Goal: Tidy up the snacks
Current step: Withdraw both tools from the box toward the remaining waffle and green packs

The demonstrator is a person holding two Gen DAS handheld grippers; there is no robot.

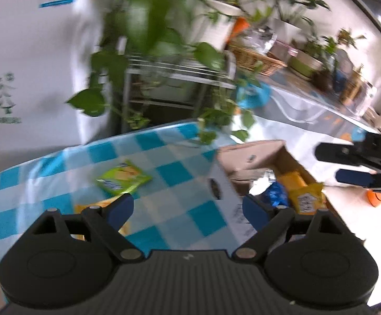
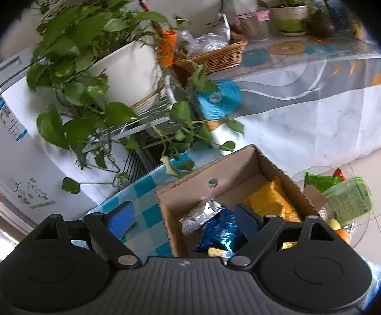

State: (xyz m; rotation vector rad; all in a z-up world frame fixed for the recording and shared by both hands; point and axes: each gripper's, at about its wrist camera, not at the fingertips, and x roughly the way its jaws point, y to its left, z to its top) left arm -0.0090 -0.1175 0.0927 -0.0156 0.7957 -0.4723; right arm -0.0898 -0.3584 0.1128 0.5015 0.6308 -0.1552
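A cardboard box (image 1: 227, 189) (image 2: 174, 210) stands on the blue-checked tablecloth (image 1: 174, 173) and holds yellow snack packs (image 1: 306, 197) (image 2: 269, 199), a blue pack (image 1: 277, 197) (image 2: 219, 233) and a silvery one (image 2: 201, 215). A green snack bag (image 1: 123, 178) lies on the cloth left of the box, and a yellow bag (image 1: 90, 207) peeks out by the left finger. My left gripper (image 1: 188, 211) is open over the cloth with nothing between its fingers. My right gripper (image 2: 182, 219) is open over the box's near corner, empty; in the left wrist view it (image 1: 340, 165) shows at the right edge.
A leafy potted plant (image 2: 127, 71) on a metal rack (image 1: 180, 76) hangs over the table's far edge. Behind is a long covered counter (image 2: 308, 97) with a wicker basket (image 2: 216, 55) and pots. A glass side table (image 2: 348, 202) with green packs stands right of the box.
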